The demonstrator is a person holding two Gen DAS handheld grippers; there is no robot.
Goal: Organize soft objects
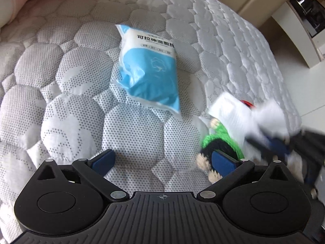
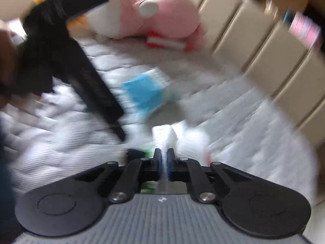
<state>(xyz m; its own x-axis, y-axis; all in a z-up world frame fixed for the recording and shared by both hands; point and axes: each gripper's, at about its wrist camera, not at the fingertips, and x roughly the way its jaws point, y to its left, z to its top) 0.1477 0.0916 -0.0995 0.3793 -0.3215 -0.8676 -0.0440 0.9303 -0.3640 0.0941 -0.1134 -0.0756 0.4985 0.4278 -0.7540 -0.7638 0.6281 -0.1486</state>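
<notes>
The right claw (image 2: 164, 158) was pinched nearly shut on a thin white plastic bag (image 2: 164, 138), gripping only its edge; I judged that the bag could slip free or tear if swung fast, and the heavy blur suggested quick motion. In the left wrist view that bag (image 1: 229, 111) lay at the lower right of the frame, beside a green and black knitted toy (image 1: 219, 142) on the bed (image 1: 61, 81). The left claw (image 1: 162, 162) hung spread wide and empty over the quilt, pointing toward the blue packet (image 1: 148, 67) at centre frame.
</notes>
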